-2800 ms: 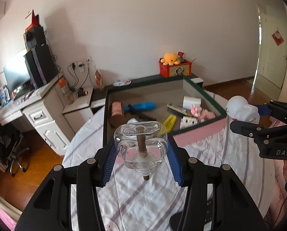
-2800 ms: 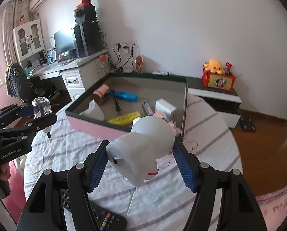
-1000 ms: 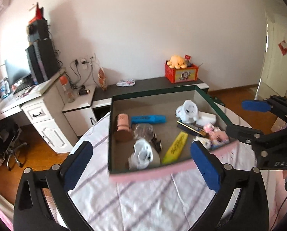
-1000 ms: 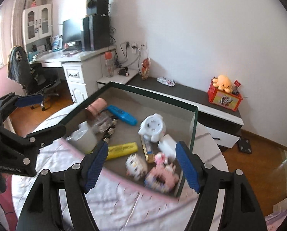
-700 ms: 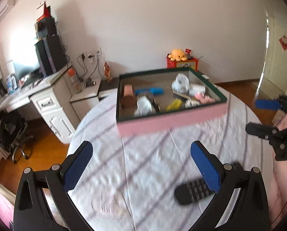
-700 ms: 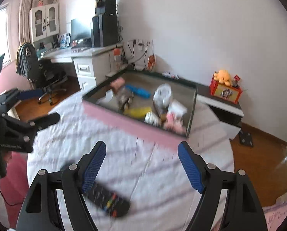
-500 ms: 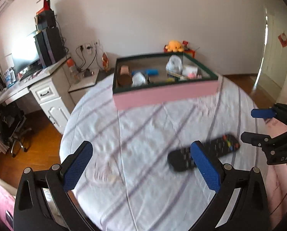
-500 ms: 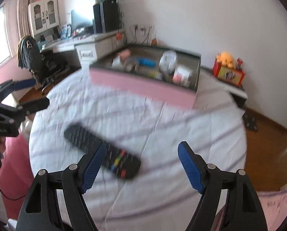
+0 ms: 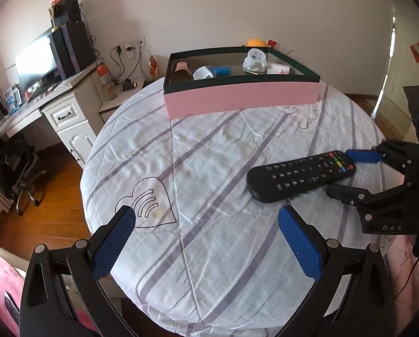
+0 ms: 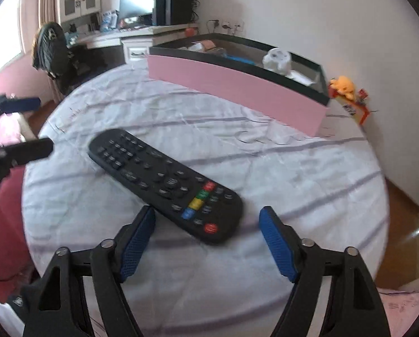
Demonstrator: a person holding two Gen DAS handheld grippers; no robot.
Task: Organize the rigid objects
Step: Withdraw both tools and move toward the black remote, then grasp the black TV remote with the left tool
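- The left claw [image 9: 203, 241] hangs wide open and empty over the striped white cloth-covered surface [image 9: 209, 151]; no risk there.
- The long black plastic remote control [image 10: 164, 179] lies flat, near-right of the pink-walled box [image 10: 237, 84].
- The right claw [image 10: 208, 238], closing, straddles its coloured-button end without touching it; so short a bite could let the remote pivot or slip.

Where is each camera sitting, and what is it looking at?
Left wrist: rides the left gripper, looks down across the table; its open fingers show.
Right wrist: rides the right gripper, closing around the remote, not pressing yet.
Shared: remote, pink box, each other's gripper.
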